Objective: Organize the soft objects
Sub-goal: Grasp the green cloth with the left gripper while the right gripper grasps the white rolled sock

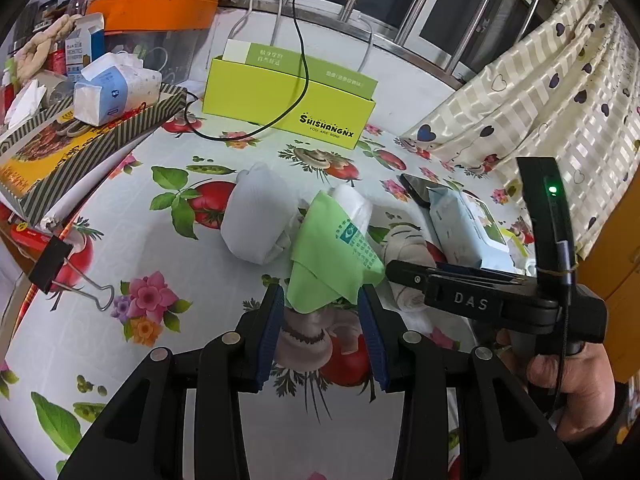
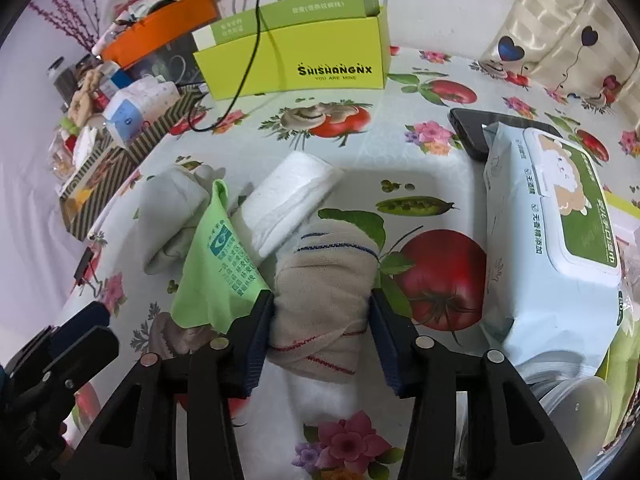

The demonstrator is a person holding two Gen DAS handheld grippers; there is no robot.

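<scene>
The right hand-held gripper (image 2: 322,320) is clenched on a beige rolled sock (image 2: 326,296), which lies on the flowered worktop (image 2: 400,168). The left hand-held gripper (image 1: 321,306) is spread wide, and the lower corner of a green cloth (image 1: 328,252) is seen between its fingers, not pressed. Behind the cloth, a grey sock bundle (image 1: 256,220) and a white roll (image 2: 292,196) are placed. Farther back, a yellow-green box (image 1: 288,100) is seen.

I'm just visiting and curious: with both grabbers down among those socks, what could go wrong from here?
The right gripper straddles the beige rolled sock; the green cloth touches its left finger and might get pinched or dragged. The left gripper is open around that cloth's edge, so both could tug against each other.
</scene>
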